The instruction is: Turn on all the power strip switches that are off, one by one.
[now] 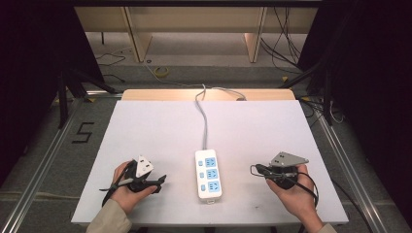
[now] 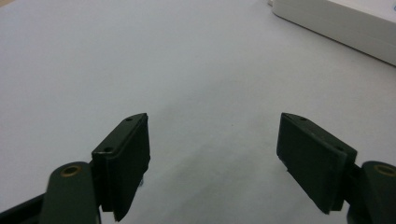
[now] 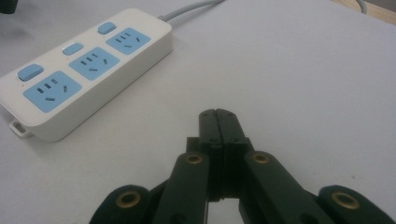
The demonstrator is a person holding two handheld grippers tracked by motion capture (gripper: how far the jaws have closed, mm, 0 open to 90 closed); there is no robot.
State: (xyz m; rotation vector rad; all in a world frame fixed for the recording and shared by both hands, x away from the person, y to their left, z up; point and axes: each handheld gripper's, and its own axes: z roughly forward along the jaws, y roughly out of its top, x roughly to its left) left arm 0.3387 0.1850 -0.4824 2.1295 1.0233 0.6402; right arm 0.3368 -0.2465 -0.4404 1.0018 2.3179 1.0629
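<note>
Power strip [image 1: 209, 174] sits between both grippers — left gripper [image 2: 212, 154] jaws wide, right gripper [image 3: 218, 122] pinched shut, empty — best press one switch squarely.

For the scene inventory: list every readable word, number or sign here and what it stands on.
"5": black mark on the grey floor left of the table.
Power strip: no print can be read on it in the high view or the right gripper view.
</note>
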